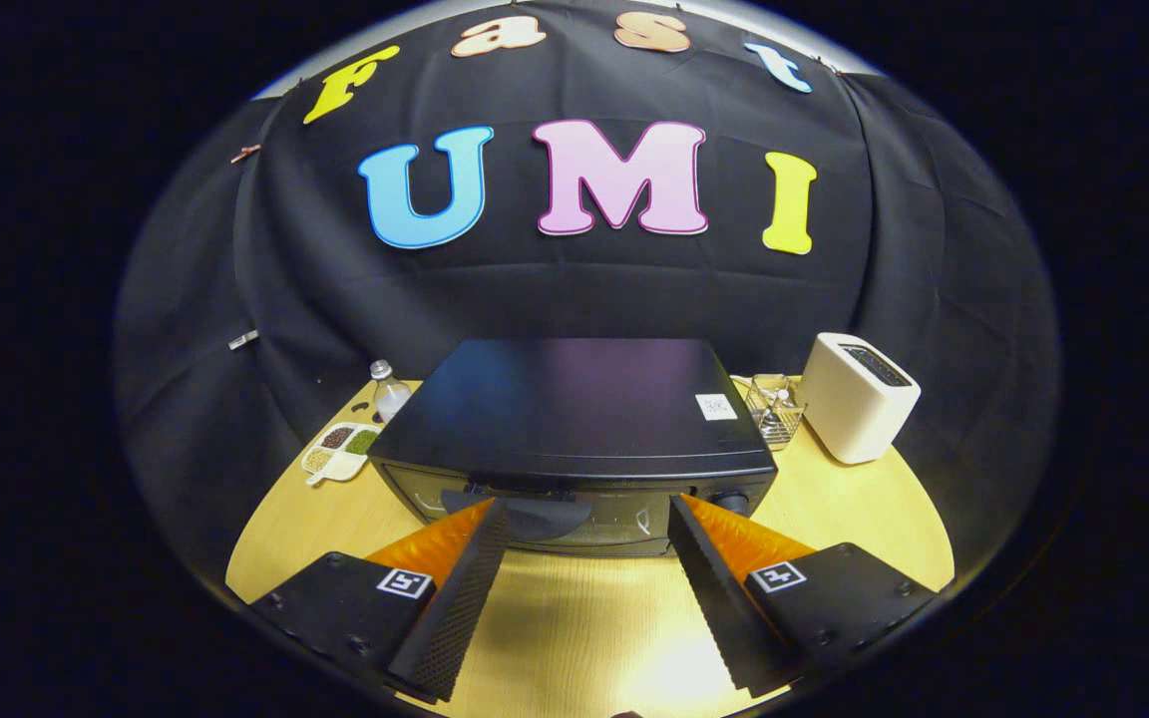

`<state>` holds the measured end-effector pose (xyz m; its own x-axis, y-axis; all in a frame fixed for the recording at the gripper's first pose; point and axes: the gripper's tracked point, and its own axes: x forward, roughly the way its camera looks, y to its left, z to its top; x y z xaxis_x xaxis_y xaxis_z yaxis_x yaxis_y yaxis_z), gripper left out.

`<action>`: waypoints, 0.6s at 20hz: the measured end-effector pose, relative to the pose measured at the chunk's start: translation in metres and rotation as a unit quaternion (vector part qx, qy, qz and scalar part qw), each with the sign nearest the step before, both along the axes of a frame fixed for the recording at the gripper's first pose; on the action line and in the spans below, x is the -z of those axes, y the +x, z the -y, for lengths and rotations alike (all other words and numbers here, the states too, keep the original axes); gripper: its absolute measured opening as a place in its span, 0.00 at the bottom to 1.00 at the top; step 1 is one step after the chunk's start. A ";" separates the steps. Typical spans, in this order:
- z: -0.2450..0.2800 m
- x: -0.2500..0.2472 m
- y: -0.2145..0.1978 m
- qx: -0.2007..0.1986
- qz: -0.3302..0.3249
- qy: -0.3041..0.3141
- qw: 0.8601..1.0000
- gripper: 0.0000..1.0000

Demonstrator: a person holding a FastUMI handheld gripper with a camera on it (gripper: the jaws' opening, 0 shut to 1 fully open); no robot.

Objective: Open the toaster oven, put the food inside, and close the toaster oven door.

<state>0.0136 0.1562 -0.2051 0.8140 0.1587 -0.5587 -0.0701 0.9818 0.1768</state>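
Gripper (589,519): fingers spread wide, holding nothing — tips level with the oven's front, above the bare wooden table (574,628).
Black toaster oven (574,409): just ahead of the fingers, door shut, handle between the tips.
Divided white tray (338,451): left of the oven, compartments hold small grains (several colours).
Wire basket (772,407): right, beside a cream toaster (856,396) — contents unclear.
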 end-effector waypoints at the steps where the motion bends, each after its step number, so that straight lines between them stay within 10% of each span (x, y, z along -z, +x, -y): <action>1: 0.002 -0.007 -0.003 -0.002 0.005 0.003 1.000 0.99; 12: 0.079 -0.119 0.001 0.042 0.107 0.023 0.993 0.99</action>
<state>0.0151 0.0771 -0.0863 0.9246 0.1066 -0.3658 -0.0285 0.9768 0.2125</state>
